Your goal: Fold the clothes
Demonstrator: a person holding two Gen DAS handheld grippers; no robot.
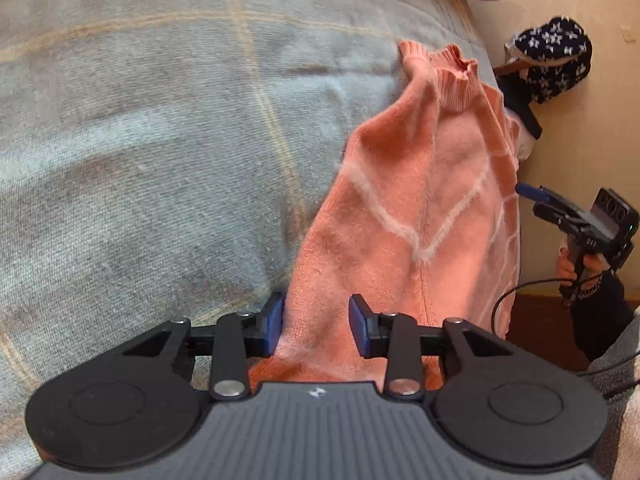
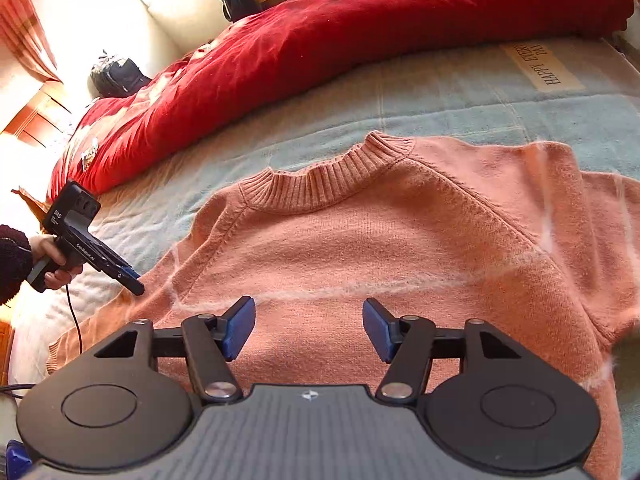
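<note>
Our left gripper (image 1: 316, 326) hides the sweater's (image 2: 400, 248) lower edge; we cannot tell whether its narrow jaws pinch the knit between them. The right gripper (image 2: 309, 328) hovers, jaws wide and empty. The salmon sweater, faint white lines crossing it, lies mid-frame on the bed (image 2: 460, 96).

Black claw (image 2: 309, 328), blue pads (image 2: 240, 326), dark sleeve (image 2: 12, 260)

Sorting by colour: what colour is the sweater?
Salmon pink with thin white lines, clearest in the right wrist view.
</note>
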